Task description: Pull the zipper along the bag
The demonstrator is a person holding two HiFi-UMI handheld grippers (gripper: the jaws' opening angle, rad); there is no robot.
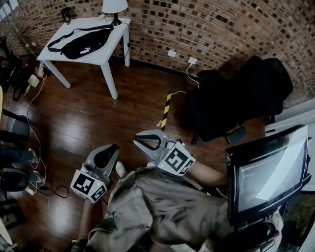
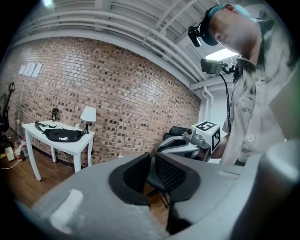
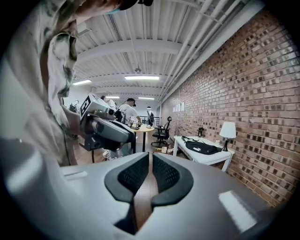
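The black waist bag [image 1: 83, 43] lies on a white table [image 1: 104, 55] by the brick wall, far from both grippers. It also shows in the left gripper view as the bag [image 2: 61, 136] and in the right gripper view as the bag [image 3: 201, 147]. My left gripper [image 1: 112, 150] and right gripper [image 1: 140, 141] are held close to my body above the wooden floor. In the left gripper [image 2: 152, 157] the jaws stand together with nothing between them. The right gripper [image 3: 150, 157] is the same, with only a thin slit showing floor.
A white lamp [image 1: 114, 7] stands at the table's back. A black office chair [image 1: 236, 98] is on the right, with a monitor [image 1: 268, 172] near me. Cables and bags [image 1: 29, 83] lie along the left. A yellow-black strip [image 1: 166, 110] marks the floor.
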